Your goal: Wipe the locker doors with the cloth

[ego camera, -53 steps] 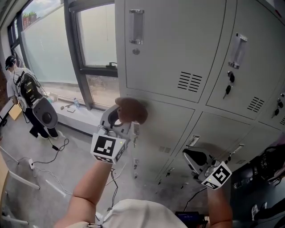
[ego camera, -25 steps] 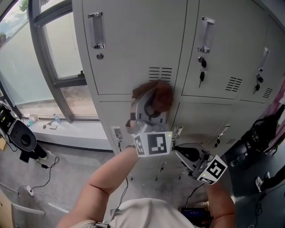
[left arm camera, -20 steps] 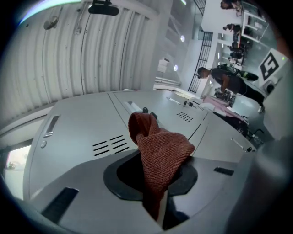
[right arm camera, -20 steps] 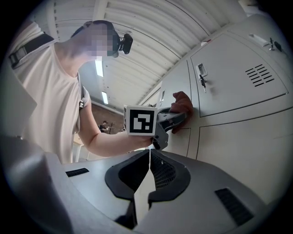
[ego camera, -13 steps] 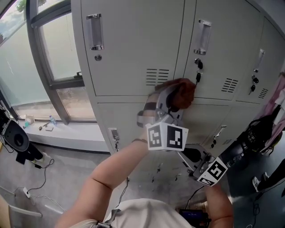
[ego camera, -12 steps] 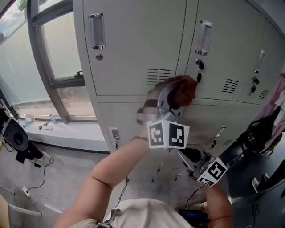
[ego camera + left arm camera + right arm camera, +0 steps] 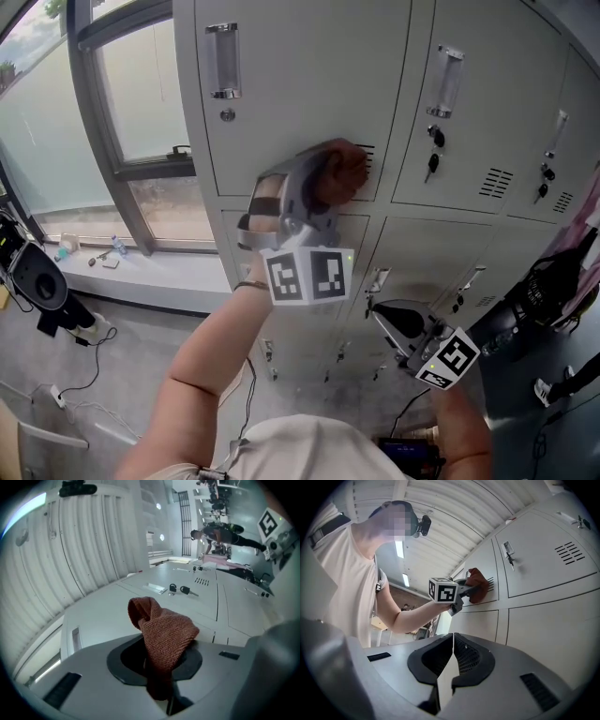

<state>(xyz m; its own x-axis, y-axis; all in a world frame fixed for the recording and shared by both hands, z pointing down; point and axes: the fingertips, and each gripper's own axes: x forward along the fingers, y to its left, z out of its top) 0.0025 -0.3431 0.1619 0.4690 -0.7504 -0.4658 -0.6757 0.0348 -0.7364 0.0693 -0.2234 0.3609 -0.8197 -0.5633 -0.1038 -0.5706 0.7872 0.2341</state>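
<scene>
My left gripper (image 7: 330, 178) is shut on a rust-brown knitted cloth (image 7: 339, 172), which presses on the grey locker doors (image 7: 309, 84) at the vent slots of the upper left door. In the left gripper view the cloth (image 7: 161, 634) bunches up between the jaws, over the door surface (image 7: 103, 616). The right gripper (image 7: 389, 317) hangs low at the right, shut and empty, away from the doors. From the right gripper view I see the cloth (image 7: 479, 584) held against the lockers (image 7: 543, 564), and the right gripper (image 7: 452, 637) with jaws meeting.
Keys hang in the locks (image 7: 432, 167) of the doors to the right. A window (image 7: 94, 103) and its sill stand left of the lockers. Cables and equipment (image 7: 37, 281) lie on the floor at the left. Dark bags (image 7: 553, 281) sit at the right.
The left gripper with the cloth has slid leftward across the locker face, from the seam by the keyed door back to the left door's vent. The right gripper has stayed put.
</scene>
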